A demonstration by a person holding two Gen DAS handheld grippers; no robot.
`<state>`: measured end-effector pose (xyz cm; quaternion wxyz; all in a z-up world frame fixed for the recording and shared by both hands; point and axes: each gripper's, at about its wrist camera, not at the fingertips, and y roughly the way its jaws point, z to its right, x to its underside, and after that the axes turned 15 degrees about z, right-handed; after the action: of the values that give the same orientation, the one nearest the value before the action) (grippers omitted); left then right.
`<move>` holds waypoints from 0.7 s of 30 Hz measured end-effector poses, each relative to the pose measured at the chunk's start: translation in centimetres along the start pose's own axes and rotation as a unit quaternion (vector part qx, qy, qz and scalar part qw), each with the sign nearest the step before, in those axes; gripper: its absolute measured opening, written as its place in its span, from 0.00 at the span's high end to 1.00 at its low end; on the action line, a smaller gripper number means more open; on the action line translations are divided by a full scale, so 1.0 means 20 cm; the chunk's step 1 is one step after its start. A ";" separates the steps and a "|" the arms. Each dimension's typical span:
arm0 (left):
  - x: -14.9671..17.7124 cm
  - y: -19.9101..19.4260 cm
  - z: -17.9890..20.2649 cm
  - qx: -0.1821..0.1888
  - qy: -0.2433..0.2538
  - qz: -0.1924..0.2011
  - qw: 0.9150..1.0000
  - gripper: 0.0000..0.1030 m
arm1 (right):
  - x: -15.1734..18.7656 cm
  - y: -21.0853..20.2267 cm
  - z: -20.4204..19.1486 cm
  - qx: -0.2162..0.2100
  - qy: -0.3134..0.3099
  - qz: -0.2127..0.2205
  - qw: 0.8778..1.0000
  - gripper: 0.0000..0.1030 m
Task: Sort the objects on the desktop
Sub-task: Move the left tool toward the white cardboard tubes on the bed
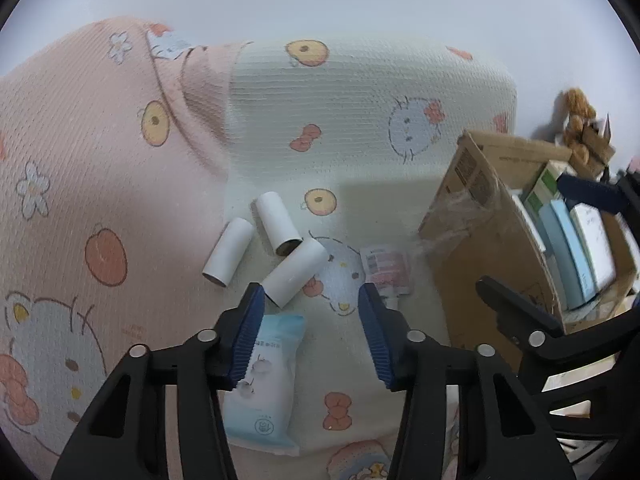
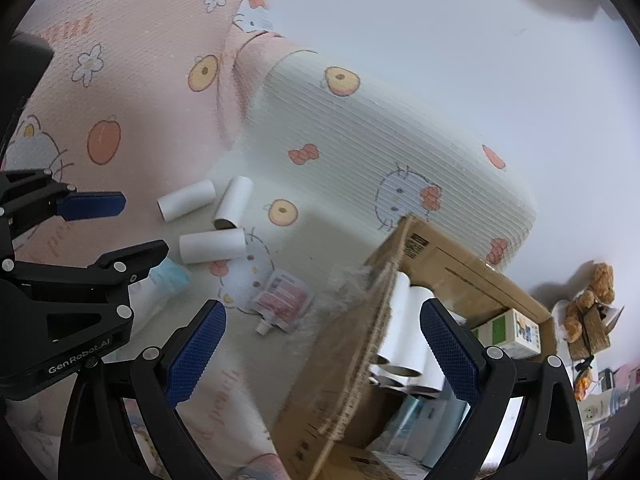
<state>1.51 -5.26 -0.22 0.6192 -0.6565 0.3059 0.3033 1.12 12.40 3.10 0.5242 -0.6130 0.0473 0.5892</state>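
Cardboard box: [image 2: 448, 256] it stands open beside the bed, so I judge sorted things go in there; white tubes [image 2: 412, 320] already stand upright in it, at least two, the rest hidden.
Loose tubes: three white tubes [image 1: 296, 272] lie on the patterned bedspread [image 1: 360, 120], not yet sorted; the nearest is just ahead of my left gripper.
Packets: one blue packet [image 1: 264, 380] below my left gripper, one pink pouch [image 1: 384, 268] near the box.
Left gripper: [image 1: 312, 300] released, nothing between its fingers, aimed down at the tubes.
Right gripper: [image 2: 320, 320] spread wide, empty, hovering over the box edge.
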 end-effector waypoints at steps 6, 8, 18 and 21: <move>0.02 -0.01 -0.11 -0.004 -0.037 0.011 0.999 0.62 | -0.05 0.02 -0.12 -0.035 -0.027 0.002 0.999 0.06; 0.04 0.00 -0.15 -0.008 -0.046 0.009 0.999 0.62 | -0.06 0.03 -0.16 -0.043 -0.036 0.001 0.998 0.06; 0.11 0.08 -0.35 -0.049 -0.119 -0.024 0.991 0.62 | -0.08 0.14 -0.25 -0.100 -0.016 -0.017 0.995 0.06; 0.16 0.09 -0.45 -0.047 -0.170 -0.012 0.984 0.62 | -0.06 0.21 -0.24 -0.102 0.011 -0.022 0.994 0.06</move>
<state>2.29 -14.42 -3.34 0.6339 -0.6274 0.1739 0.4175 1.10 6.47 0.45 0.4710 -0.6705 -0.0208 0.5728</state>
